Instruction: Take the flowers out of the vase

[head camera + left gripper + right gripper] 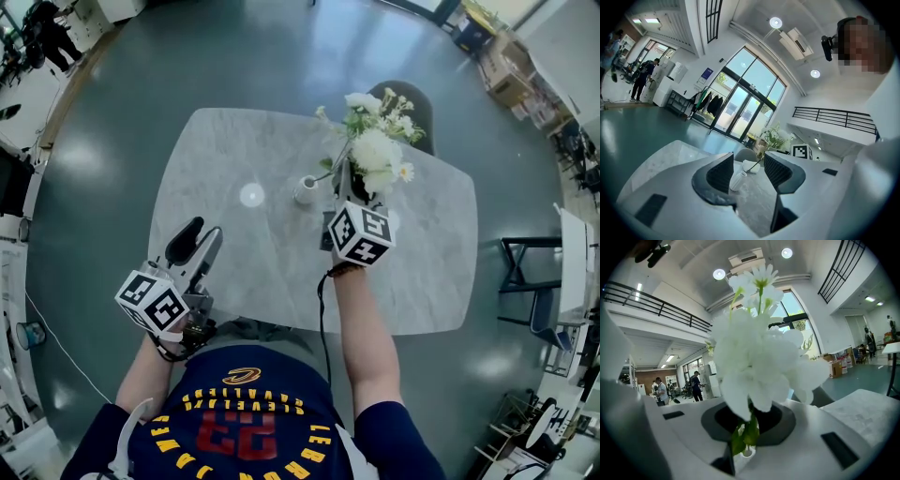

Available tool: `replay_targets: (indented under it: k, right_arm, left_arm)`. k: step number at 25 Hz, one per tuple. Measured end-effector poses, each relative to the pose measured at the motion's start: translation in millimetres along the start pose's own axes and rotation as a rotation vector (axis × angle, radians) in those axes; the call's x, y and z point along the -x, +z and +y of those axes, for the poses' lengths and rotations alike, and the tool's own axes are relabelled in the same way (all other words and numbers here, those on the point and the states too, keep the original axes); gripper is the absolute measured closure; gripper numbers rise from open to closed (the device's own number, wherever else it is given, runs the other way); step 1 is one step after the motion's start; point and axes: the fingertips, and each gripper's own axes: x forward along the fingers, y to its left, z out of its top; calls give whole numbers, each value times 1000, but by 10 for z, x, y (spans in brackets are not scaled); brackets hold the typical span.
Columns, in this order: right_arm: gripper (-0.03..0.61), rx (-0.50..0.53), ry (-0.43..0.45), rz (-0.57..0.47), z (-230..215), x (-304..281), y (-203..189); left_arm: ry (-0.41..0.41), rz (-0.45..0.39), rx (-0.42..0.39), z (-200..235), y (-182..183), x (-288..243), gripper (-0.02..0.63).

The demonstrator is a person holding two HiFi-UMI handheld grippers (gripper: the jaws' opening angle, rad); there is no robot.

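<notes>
A small white vase (307,190) stands near the middle of the marble table (225,150). My right gripper (356,187) is shut on the stems of a bunch of white flowers (377,150), held above and to the right of the vase. A thin stem (333,164) slants from the vase's mouth up to the bunch. In the right gripper view the blooms (754,357) fill the middle, the green stems sit between the jaws of the right gripper (749,425), and the vase (744,456) is just below. My left gripper (195,246) hangs open at the table's near left edge, with the vase (738,180) far beyond the left gripper (747,168).
A grey chair (405,96) stands at the table's far side and a dark framed seat (525,272) to the right. A bright round spot (251,195) lies on the marble left of the vase. People stand far off by the glass doors (644,77).
</notes>
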Motion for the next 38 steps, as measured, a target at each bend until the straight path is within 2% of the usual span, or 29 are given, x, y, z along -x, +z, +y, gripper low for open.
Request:
replay_targets:
  k: [7,11,19,24,38]
  right_arm:
    - [512,-85,5,-54,-42,237,303]
    - [512,-137,-4,-122,-119,521,525]
    - [512,-205,30,-232,-245,1038,1055]
    - [512,-240,75,-260,-156,1099,1141]
    - [512,-277,99,-288,-61,1195,1205]
  left_arm:
    - [-11,-33,-26,-33,235,-42,407]
    - [-17,-54,-32,-82,333,-50,407]
    - [-33,-67,-62,-377,464,-114,407]
    - [-49,-77,-64,-372,509,-181,407]
    - [-82,-109,-66,-300,625,-251,407]
